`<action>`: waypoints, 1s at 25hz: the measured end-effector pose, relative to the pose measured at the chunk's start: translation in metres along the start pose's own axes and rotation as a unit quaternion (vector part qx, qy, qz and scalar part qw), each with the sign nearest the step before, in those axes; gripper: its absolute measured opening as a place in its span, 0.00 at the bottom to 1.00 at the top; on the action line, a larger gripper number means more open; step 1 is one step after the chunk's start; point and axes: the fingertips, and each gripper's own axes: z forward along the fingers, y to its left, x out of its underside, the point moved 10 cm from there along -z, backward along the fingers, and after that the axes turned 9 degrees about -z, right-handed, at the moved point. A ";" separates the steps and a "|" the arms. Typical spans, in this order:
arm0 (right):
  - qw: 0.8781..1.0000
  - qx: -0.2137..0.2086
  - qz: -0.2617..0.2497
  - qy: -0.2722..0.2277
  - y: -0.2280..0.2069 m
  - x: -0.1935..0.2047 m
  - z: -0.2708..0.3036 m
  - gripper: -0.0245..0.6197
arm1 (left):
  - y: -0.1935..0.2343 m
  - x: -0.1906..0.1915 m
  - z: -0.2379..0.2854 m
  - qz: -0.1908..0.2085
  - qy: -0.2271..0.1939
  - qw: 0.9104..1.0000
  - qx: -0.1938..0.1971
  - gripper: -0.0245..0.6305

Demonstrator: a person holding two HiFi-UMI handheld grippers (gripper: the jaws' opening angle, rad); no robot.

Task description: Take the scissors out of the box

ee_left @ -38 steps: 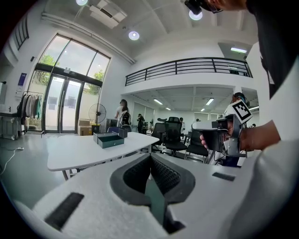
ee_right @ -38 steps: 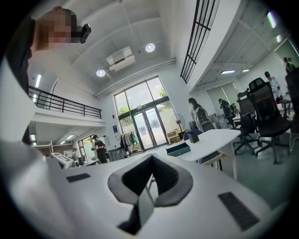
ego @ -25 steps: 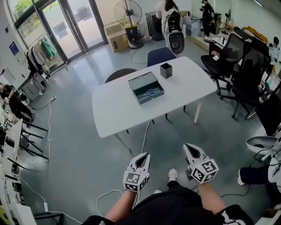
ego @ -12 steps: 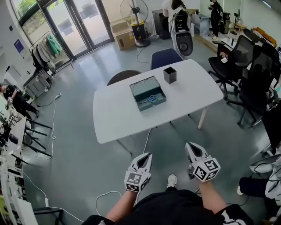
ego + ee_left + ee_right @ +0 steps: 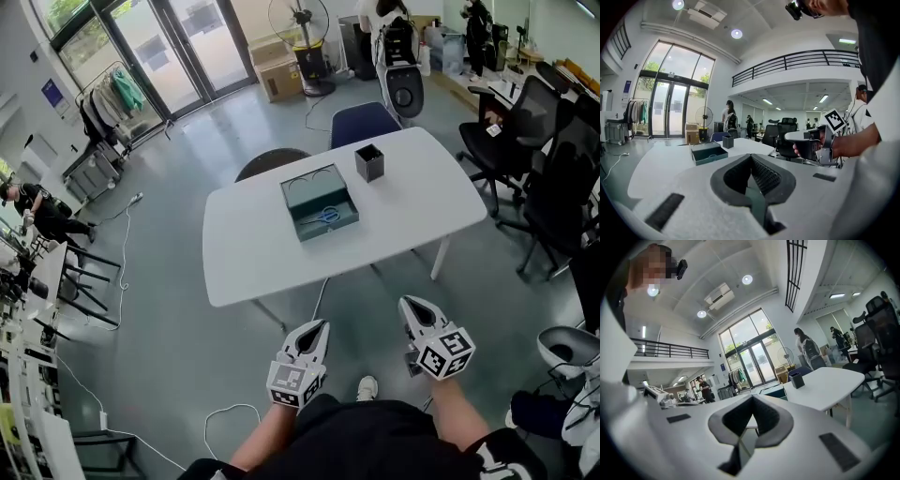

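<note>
The open teal box (image 5: 319,202) lies in the middle of the white table (image 5: 253,253), with blue-handled scissors (image 5: 328,216) inside it. A black square cup (image 5: 369,162) stands just behind the box. Both grippers hover over the floor, well short of the table's near edge. My left gripper (image 5: 316,326) is shut and empty, and so is my right gripper (image 5: 411,303). The left gripper view shows its jaws (image 5: 751,156) closed, the box (image 5: 708,152) far ahead and the right gripper (image 5: 806,137) alongside. The right gripper view shows closed jaws (image 5: 752,397) with the cup (image 5: 797,379) beyond.
A blue chair (image 5: 366,120) and a dark round chair (image 5: 272,159) stand behind the table. Black office chairs (image 5: 553,122) crowd the right side. A white cable (image 5: 230,412) trails on the floor near my feet. A fan (image 5: 307,28) and cardboard boxes (image 5: 281,80) stand by the glass doors.
I have walked closer to the table, so it sits lower and nearer in the head view. Both grippers came forward with me and stayed shut.
</note>
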 end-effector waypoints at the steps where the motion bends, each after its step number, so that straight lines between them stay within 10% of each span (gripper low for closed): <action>1: 1.000 -0.002 -0.002 0.001 -0.002 -0.001 0.001 0.05 | -0.001 -0.001 0.001 0.001 -0.003 1.000 -0.001 0.05; 25: 0.999 -0.022 -0.025 0.027 -0.051 -0.024 0.170 0.05 | 0.139 -0.033 0.085 -0.026 -0.010 0.998 -0.052 0.05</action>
